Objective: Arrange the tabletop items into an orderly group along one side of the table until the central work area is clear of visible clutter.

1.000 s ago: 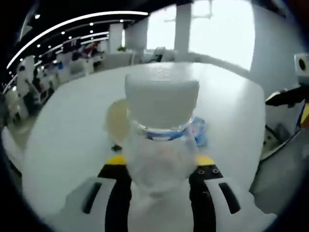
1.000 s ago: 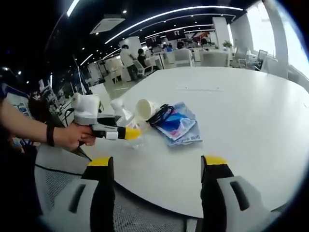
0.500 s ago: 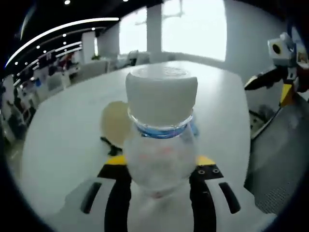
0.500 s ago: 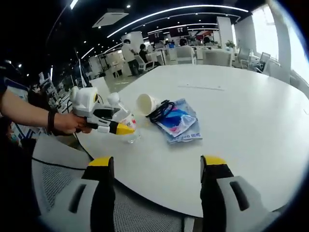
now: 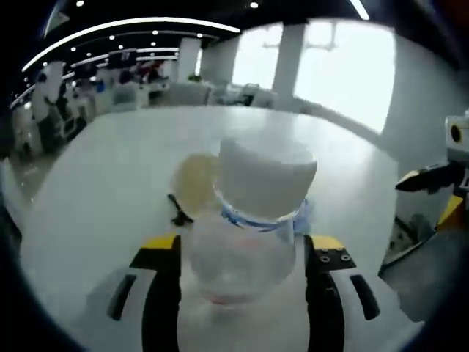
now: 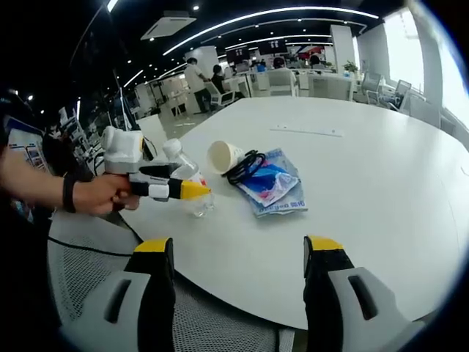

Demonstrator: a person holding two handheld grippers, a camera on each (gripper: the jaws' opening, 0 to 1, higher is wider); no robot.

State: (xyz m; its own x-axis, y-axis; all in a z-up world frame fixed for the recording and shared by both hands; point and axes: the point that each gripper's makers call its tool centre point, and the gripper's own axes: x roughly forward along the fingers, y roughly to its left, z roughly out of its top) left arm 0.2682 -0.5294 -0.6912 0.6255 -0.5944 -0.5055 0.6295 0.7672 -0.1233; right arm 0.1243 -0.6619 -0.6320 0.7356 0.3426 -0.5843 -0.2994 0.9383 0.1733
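1. Clear plastic bottle with a white cap (image 5: pixel 253 220), blue ring under the cap: it sits between the yellow-tipped jaws of the left hand-held gripper (image 5: pixel 242 253), which are closed against its sides. In the right gripper view the same bottle (image 6: pixel 187 183) stands near the desk's edge, leaning a little.
2. Just beyond the bottle: a white paper cup (image 6: pixel 222 156) lying on its side, mouth toward the camera in the left gripper view (image 5: pixel 194 183).
3. A black cable (image 6: pixel 245 167) loops from the cup onto a blue and white flat packet (image 6: pixel 272 187); cup, cable and packet touch one another.
4. All rest on a round white desk (image 6: pixel 366 169).
5. Right hand-held gripper (image 6: pixel 238 253): jaws wide apart, nothing between them, hovering over the near desk rim and a grey mesh chair (image 6: pixel 220 323).
6. A person's hand (image 6: pixel 95 196) with a dark wristband grips the left hand-held gripper (image 6: pixel 201 191).
7. Background: open office, ceiling light strips, people standing far off.
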